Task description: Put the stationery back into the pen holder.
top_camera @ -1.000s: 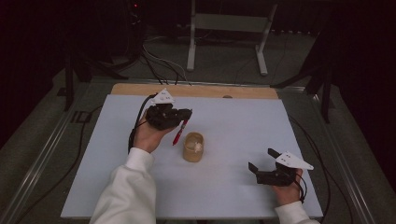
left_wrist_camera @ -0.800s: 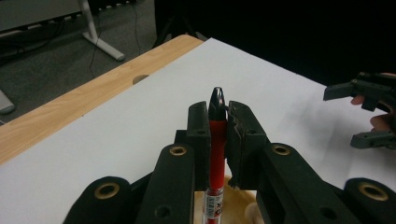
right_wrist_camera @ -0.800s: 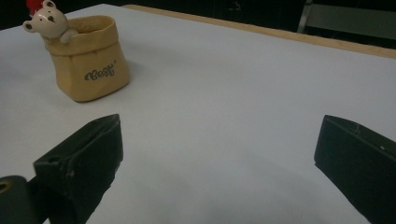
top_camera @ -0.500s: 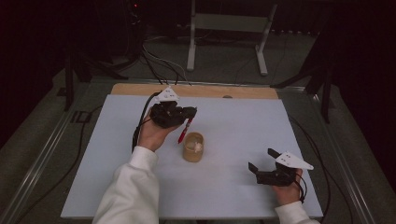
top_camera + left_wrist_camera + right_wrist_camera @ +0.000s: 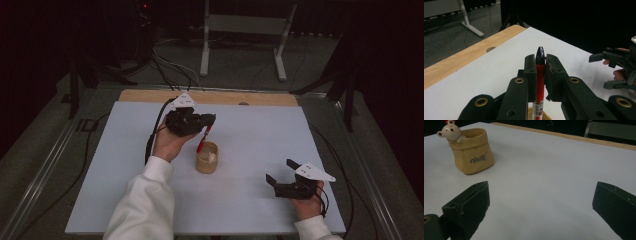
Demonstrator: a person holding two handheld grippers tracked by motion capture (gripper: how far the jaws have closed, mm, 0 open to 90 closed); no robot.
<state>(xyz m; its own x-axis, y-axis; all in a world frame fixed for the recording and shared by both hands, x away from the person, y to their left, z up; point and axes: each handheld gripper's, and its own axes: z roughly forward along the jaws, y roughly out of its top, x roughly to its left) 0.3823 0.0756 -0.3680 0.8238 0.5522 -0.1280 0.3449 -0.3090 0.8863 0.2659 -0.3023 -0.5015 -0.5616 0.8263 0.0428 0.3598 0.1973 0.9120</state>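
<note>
My left gripper (image 5: pixel 209 121) is shut on a red pen (image 5: pixel 202 141) with a black cap end. The pen (image 5: pixel 539 75) stands clamped between the jaws in the left gripper view. It slants down to the rim of a tan bag-shaped pot (image 5: pixel 206 159) in the middle of the table; whether its lower end is inside I cannot tell. A small white bear figure (image 5: pixel 450 131) peeks from the pot (image 5: pixel 474 152). My right gripper (image 5: pixel 280 171) rests low at the near right, open with nothing between its jaws (image 5: pixel 539 202), well apart from the pot.
The white table top (image 5: pixel 260 130) has a wooden strip (image 5: pixel 210 96) along its far edge. Black cables (image 5: pixel 152 135) trail off the left side. A metal stand (image 5: pixel 240 30) is on the floor beyond the table.
The left gripper has drifted slightly to the right with the pen, bringing the pen's lower end closer to the pot. The right gripper and the pot have stayed put.
</note>
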